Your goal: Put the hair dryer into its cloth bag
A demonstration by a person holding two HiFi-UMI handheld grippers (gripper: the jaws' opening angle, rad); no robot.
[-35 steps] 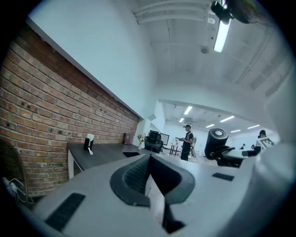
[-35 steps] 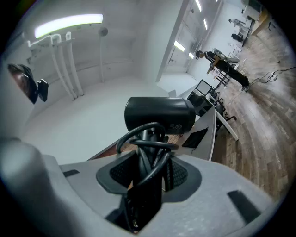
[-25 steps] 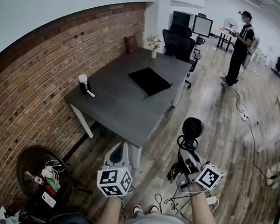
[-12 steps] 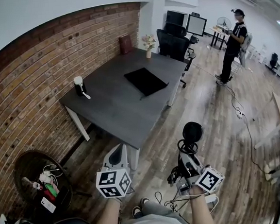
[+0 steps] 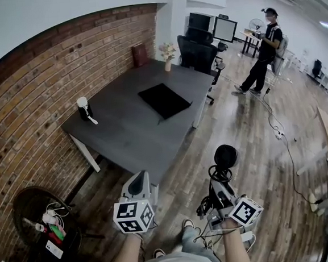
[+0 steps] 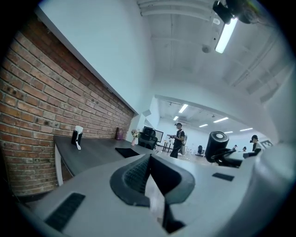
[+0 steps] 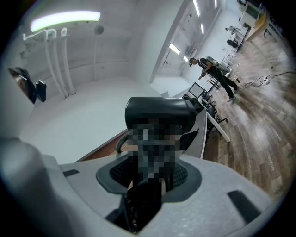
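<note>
While the right gripper [image 5: 217, 184], a pale grey two-jaw tool with a marker cube, has its jaws about half apart and clamped on the lower handle of the black plastic hair dryer [image 5: 225, 154], the round head stands upright well above the pads. I judge that a quick swing or tilt could make it pivot or slide in that grip. The dryer's black cord [image 5: 219, 171] is looped just under the head, and a loop shaken loose may catch on the jaws or drag across the bag's mouth. Beside it, the matching left gripper [image 5: 138, 181] has its jaws pressed fully together with nothing between them, so it must open before it can help. Both tools are over the wooden plank floor [image 5: 250, 143], well apart from the flat black rectangular cloth bag [image 5: 163, 100], which lies near the middle of the dark grey rectangular table [image 5: 124, 136]. Lying flat, the bag shows no open mouth from here. Thin cloth on a smooth top is likely to slide or bunch when pinched, so the dryer could push it away instead of going in. Thin dark cables [image 5: 203, 235] near the person's shoes look like a snag risk on the way to the table
</note>
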